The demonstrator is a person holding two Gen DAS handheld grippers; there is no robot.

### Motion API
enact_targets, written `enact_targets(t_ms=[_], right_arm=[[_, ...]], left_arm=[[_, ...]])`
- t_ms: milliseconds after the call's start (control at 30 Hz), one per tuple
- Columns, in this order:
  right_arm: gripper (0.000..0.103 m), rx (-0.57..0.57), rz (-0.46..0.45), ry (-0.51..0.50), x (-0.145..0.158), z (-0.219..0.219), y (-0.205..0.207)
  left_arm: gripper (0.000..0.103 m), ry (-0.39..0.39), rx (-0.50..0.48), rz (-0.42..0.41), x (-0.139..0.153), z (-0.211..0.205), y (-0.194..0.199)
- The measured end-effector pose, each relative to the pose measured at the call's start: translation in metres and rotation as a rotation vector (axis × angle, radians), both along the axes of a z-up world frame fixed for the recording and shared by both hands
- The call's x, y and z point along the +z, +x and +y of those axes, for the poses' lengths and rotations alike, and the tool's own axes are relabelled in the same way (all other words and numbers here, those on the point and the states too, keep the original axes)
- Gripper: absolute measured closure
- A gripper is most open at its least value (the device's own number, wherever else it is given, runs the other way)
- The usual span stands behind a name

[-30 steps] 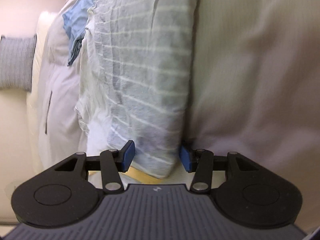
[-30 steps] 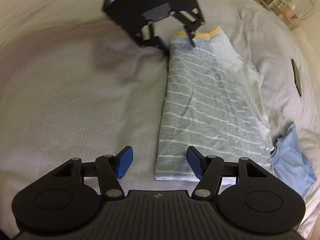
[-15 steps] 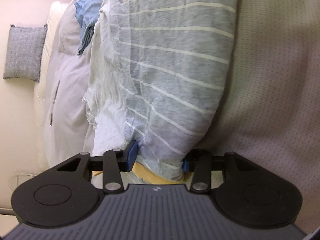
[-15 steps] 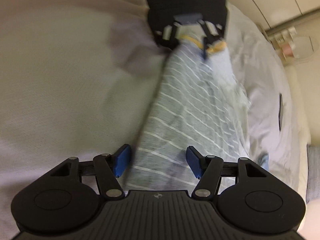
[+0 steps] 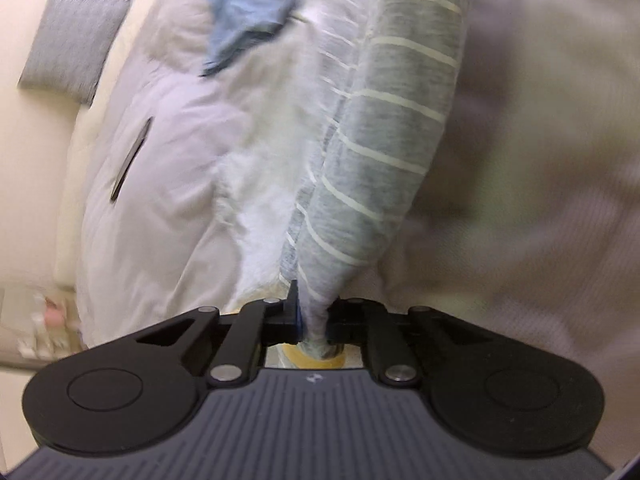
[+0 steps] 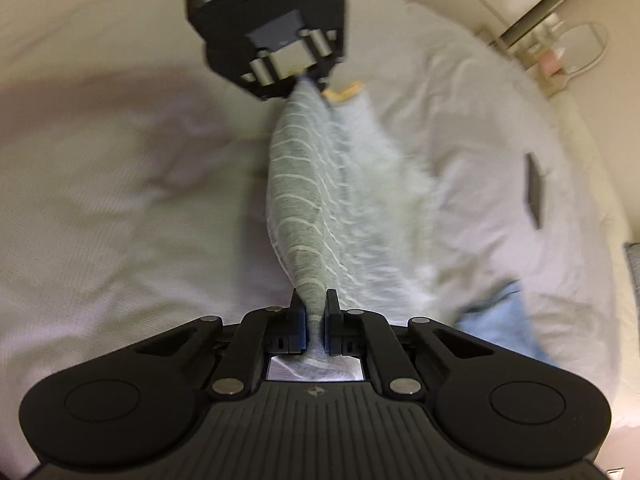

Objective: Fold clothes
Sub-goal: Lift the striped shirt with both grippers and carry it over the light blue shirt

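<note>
A grey shirt with pale yellow stripes is stretched between both grippers above the bed, its loose side blurred and hanging to one side. My left gripper is shut on the end with the yellow collar band. It also shows in the right wrist view as a black block at the top, with the fabric coming out of its fingers. My right gripper is shut on the opposite end of the shirt, with bunched cloth squeezed between its blue pads.
A pale bedcover lies under the shirt. A light blue garment sits on a white duvet beside it. A grey patterned cushion lies off the bed. A round mirror stands at the far corner.
Both grippers went from open around the shirt's two ends to shut on them. The shirt has risen off the bed and pulled taut between them.
</note>
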State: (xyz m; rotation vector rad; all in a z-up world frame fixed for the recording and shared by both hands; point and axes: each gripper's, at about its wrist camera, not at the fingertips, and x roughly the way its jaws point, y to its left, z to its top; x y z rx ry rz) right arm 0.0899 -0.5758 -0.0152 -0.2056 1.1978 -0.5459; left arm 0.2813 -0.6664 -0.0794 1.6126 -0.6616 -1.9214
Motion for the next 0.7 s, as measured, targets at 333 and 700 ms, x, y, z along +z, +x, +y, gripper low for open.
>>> enact_targets(t_ms=[333, 700], right_arm=[[0.098, 0.004, -0.038, -0.109, 0.096, -0.042, -0.075], [0.098, 0.079, -0.097, -0.308, 0.149, -0.19, -0.179]], left_arm=[[0.096, 0.092, 0.148, 0.171, 0.116, -0.006, -0.058], [0.096, -0.064, 0.31, 0.243, 0.202, -0.115, -0.171]])
